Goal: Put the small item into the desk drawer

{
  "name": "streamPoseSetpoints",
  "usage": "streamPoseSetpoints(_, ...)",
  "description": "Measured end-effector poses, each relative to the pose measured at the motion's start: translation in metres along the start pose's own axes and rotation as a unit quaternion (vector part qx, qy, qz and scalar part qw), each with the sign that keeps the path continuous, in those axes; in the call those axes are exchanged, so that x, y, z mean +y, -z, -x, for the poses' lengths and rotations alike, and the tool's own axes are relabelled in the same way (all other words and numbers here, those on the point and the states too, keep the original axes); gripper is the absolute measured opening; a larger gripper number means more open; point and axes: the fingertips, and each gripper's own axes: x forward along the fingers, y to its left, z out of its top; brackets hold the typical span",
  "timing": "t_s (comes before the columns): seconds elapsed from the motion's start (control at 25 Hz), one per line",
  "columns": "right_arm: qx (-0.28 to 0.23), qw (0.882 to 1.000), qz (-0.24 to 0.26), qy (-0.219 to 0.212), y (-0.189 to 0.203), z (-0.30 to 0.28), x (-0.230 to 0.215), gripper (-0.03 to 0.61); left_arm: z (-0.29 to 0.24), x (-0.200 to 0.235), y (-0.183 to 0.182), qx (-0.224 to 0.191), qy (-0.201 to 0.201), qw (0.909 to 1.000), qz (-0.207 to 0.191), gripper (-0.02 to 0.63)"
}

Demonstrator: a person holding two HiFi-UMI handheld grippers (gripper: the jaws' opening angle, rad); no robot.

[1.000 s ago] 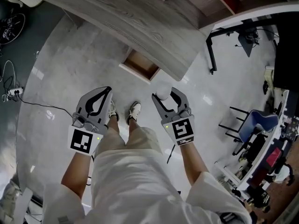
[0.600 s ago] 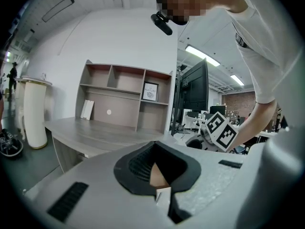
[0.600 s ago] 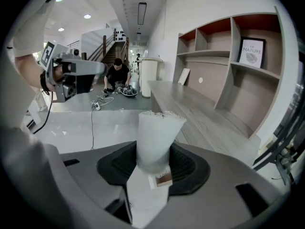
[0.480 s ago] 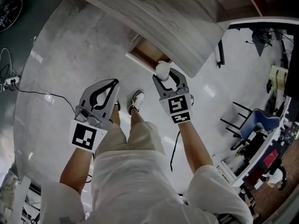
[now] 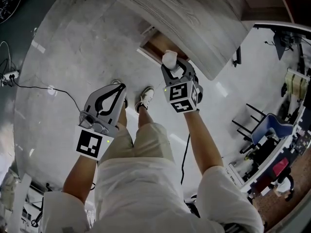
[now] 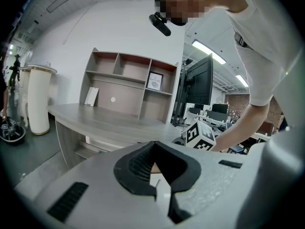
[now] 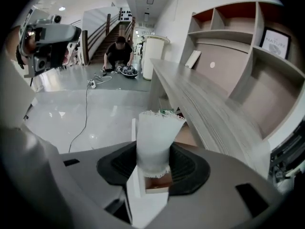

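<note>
My right gripper (image 5: 171, 66) is shut on the small item (image 5: 169, 59), a white crinkle-edged paper-like piece (image 7: 155, 142) that stands up between the jaws. It hangs right at the front of the open desk drawer (image 5: 156, 44), whose brown inside (image 7: 191, 135) shows just past the item in the right gripper view. The drawer sits under the grey wood desk top (image 5: 194, 13). My left gripper (image 5: 119, 88) hangs lower left, away from the drawer; its jaws (image 6: 159, 185) meet with nothing between them.
A wooden shelf unit (image 6: 128, 87) stands on the desk. The person's shoes (image 5: 146, 97) are on the glossy floor below the drawer. A cable (image 5: 48, 98) runs at left, a blue chair (image 5: 272, 125) at right. A crouching person (image 7: 119, 51) is far off.
My right gripper has carried the white item forward, from in front of the desk to the mouth of the open drawer. The left gripper has hardly moved.
</note>
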Motion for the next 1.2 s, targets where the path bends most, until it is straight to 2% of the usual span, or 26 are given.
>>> streamPoseSetpoints(0.28,0.044,0.999,0.027,0.012,0.012,-0.028,-0.006,0.187,0.003,-0.005,0.013,0.013,0.003,0.9998,0.012,0.006)
streamPoseSetpoints(0.52,0.067,0.997,0.019,0.018,0.013,-0.043,-0.008,0.189,0.003,-0.002,0.017,0.015,0.004,0.9997,0.019,0.006)
streamPoseSetpoints(1.2,0.135,0.99,0.045,0.007,0.025,-0.078,-0.007,0.19,0.005,0.006,0.02,0.015,-0.006,0.9993,0.033,0.006)
